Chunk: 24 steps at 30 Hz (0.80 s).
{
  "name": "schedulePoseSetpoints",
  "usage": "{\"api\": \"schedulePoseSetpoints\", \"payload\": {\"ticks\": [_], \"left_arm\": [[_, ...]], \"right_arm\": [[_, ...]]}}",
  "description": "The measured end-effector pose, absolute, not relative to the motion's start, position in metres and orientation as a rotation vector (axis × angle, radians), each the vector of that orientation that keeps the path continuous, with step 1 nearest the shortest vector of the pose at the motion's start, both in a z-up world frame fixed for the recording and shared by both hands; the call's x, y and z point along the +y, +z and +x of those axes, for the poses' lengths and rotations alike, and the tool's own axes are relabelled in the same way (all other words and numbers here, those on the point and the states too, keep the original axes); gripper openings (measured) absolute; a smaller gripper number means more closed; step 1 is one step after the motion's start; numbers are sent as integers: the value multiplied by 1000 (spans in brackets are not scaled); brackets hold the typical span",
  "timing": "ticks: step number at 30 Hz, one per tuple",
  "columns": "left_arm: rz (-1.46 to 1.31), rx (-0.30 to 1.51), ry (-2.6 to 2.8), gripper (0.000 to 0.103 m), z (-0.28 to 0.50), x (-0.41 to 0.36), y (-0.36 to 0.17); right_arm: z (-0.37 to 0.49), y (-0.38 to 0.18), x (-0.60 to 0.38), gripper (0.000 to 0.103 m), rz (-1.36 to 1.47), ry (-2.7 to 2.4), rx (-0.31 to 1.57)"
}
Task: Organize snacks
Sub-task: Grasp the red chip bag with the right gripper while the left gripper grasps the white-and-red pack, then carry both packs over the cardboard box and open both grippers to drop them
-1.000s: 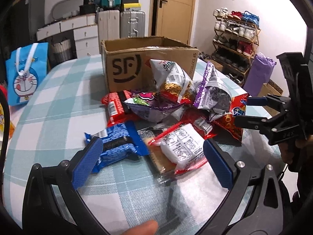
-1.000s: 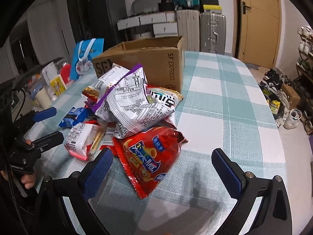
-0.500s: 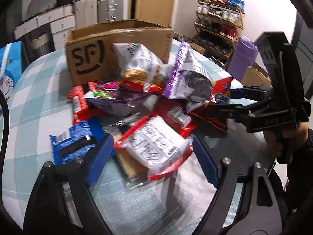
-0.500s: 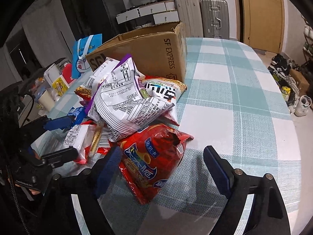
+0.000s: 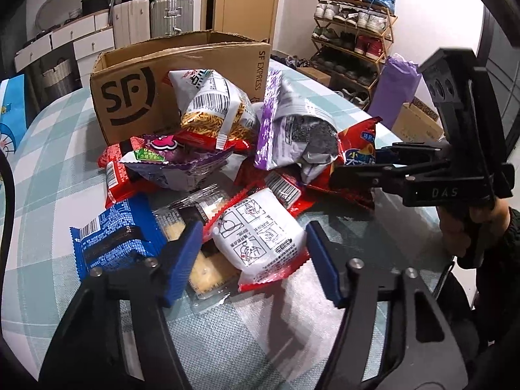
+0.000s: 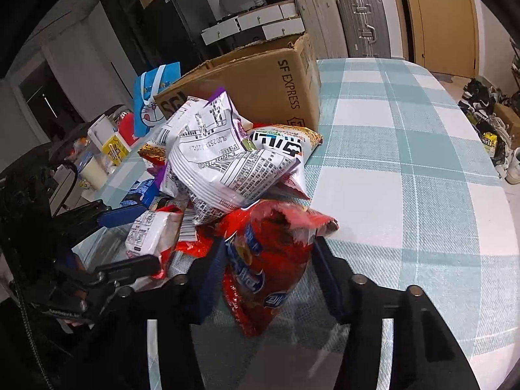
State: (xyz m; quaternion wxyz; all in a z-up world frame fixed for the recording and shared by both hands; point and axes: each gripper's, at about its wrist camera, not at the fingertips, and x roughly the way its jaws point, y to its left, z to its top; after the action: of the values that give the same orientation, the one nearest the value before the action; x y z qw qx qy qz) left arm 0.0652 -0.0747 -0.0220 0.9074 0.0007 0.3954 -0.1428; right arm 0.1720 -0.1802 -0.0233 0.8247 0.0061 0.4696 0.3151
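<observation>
Closing on the red chip bag (image 6: 263,269) at 6 o'clock of the pile, the right gripper (image 6: 265,260) pinches it lightly; it may slip. The left gripper (image 5: 252,253), spread, straddles the white-red packet (image 5: 260,234).

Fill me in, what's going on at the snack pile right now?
A person is sorting a heap of snack packets on the checked table, with an open cardboard box standing behind the heap. The left hand-held gripper is open, its fingers either side of a white and red packet at the near edge. The right hand-held gripper has its fingers around a red chip bag, though a firm pinch cannot be confirmed. No packet can be seen inside the box.
</observation>
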Motion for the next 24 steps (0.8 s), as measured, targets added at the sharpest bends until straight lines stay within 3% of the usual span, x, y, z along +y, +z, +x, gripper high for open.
{"api": "schedulePoseSetpoints", "payload": {"ticks": [7,17,18,24], "left_arm": [[-42,807,-318,52,57,-58,-18],[-95,783,-298,49,51,-38,-7],[-99,778,-295,45,52,-35,-6],[-110,781,-271,45,50,-18,-8]], "right_arm": [[159,-19,-197,48,16,633,975],[143,-15,-221,46,52,603,951],[142,-15,-223,46,57,600,950],[134,-8,-235,46,82,590,924]]}}
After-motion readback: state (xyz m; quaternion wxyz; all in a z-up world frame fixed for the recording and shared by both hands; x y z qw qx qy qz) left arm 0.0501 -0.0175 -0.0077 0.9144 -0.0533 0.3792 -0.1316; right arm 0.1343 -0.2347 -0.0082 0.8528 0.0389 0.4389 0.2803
